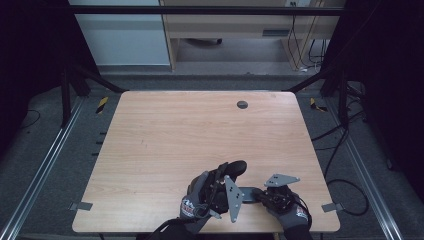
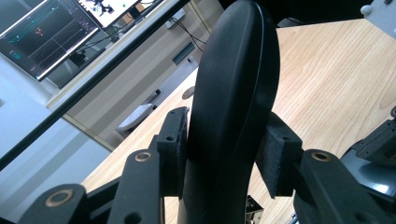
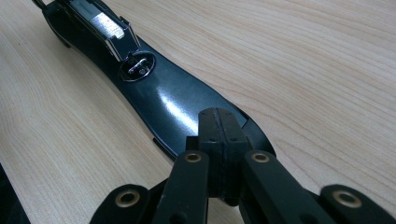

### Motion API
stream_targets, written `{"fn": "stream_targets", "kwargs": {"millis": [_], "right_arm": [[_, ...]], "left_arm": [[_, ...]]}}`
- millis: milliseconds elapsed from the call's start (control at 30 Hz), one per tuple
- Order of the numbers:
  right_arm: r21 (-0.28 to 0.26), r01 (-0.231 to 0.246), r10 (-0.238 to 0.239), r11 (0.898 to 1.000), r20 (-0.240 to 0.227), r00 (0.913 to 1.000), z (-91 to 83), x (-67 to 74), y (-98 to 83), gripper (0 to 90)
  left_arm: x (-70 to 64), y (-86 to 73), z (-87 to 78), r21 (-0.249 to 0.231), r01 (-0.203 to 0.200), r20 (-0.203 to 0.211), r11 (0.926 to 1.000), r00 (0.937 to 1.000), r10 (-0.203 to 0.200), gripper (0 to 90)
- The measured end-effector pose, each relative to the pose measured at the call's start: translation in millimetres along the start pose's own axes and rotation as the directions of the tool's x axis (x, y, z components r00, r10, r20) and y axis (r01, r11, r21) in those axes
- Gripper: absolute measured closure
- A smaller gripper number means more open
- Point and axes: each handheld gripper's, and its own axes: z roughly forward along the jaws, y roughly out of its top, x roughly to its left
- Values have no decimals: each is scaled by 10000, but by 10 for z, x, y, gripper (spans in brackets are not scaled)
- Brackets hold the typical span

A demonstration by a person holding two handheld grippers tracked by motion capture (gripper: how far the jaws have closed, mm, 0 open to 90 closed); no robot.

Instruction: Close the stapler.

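While I hold position, a glossy black stapler [image 3: 159, 100] lies opened near the worktop's [image 1: 165, 135] front edge.
My left fingers [image 2: 175, 140] clamp its raised top arm [image 2: 233, 93]; my right fingers [image 3: 222, 135], closed together, press its base.

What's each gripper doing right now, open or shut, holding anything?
Left gripper: shut on the stapler's black top arm.
Right gripper: shut, pads together over the stapler's base.
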Motion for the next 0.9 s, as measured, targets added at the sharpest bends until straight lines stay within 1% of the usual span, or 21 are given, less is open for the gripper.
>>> {"fn": "stream_targets", "kwargs": {"millis": [200,333,533,567,833,900], "right_arm": [[-2,-1,1,10000,7,10000,0,0,0,900],[0,-14,14,10000,9,10000,-1,0,0,900],[-20,13,-13,10000,66,10000,0,-2,-1,900],[-137,-16,16,9999,38,10000,5,-3,-4,900],[-123,-94,95,9999,29,10000,0,-4,-4,900],[-143,-48,48,9999,49,10000,3,-8,-6,900]], "left_arm": [[-59,5,29,56,-234,4,9997,9997,234,567],[-83,4,42,46,-299,17,9995,9996,299,566],[-147,3,71,92,-573,10,9983,9984,572,563],[-159,4,78,90,-604,14,9981,9982,604,561],[-229,1,116,184,-861,62,9961,9963,860,555],[-242,-1,124,164,-894,58,9959,9960,894,553]]}}
